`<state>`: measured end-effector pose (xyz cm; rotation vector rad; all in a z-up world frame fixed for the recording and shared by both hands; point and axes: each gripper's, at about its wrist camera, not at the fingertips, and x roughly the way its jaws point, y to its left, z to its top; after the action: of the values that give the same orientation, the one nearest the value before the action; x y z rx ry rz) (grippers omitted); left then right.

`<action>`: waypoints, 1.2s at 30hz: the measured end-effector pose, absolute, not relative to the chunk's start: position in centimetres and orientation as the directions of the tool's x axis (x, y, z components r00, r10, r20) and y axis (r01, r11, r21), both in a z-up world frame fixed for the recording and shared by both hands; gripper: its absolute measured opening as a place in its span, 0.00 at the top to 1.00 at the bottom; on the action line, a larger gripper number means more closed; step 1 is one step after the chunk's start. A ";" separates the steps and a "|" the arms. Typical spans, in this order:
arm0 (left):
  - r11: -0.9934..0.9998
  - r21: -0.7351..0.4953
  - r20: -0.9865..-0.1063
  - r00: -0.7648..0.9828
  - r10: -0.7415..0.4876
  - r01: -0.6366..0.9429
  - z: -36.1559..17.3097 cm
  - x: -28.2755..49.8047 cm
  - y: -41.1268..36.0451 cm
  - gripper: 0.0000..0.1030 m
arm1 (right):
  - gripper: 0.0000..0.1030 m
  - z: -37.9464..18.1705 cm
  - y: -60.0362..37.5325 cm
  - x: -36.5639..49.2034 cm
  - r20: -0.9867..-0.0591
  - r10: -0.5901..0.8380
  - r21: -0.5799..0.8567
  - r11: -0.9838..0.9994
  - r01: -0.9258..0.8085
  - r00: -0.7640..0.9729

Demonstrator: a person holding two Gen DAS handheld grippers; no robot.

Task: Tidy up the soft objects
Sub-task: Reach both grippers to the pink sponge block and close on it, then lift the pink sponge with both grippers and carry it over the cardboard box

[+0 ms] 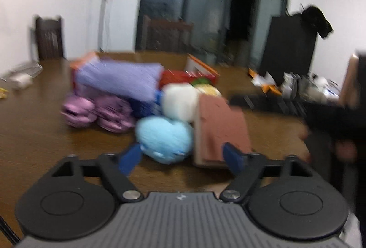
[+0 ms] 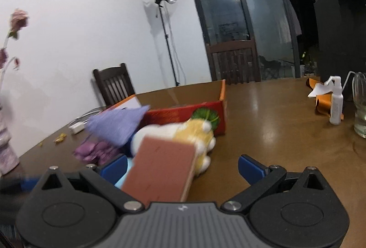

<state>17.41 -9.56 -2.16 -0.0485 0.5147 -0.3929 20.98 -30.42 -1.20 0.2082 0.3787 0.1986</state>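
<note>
A pile of soft things lies on the wooden table point(image 1: 34, 129): a light blue plush point(image 1: 163, 137), a white plush point(image 1: 179, 100), a folded purple cloth point(image 1: 119, 78), pink slippers point(image 1: 98, 114) and a brown sponge block point(image 1: 219, 131). My left gripper point(image 1: 181, 157) is open just in front of the blue plush and the sponge. My right gripper point(image 2: 181, 167) is open, with the brown sponge point(image 2: 160, 167) between its fingers but not pinched. A yellow and white plush point(image 2: 199, 135) lies behind the sponge. The purple cloth point(image 2: 116, 123) is to the left.
An open red and orange cardboard box point(image 2: 205, 110) stands behind the pile. A white spray bottle point(image 2: 336, 101), a glass point(image 2: 360, 108) and orange scraps sit at the table's right. Dark chairs point(image 2: 114, 85) stand at the far side. A light stand point(image 2: 163, 19) is by the wall.
</note>
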 end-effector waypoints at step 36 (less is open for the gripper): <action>0.895 -0.343 -0.551 0.710 -0.438 0.286 -2.4 13.2 -2.8 0.63 | 0.57 -4.4 -29.2 15.5 -0.394 0.479 0.482 0.834 -0.267 0.784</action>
<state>13.23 -2.83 -2.42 -0.2407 0.6691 -0.4060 15.52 -29.22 -4.42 0.4206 0.5309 0.4156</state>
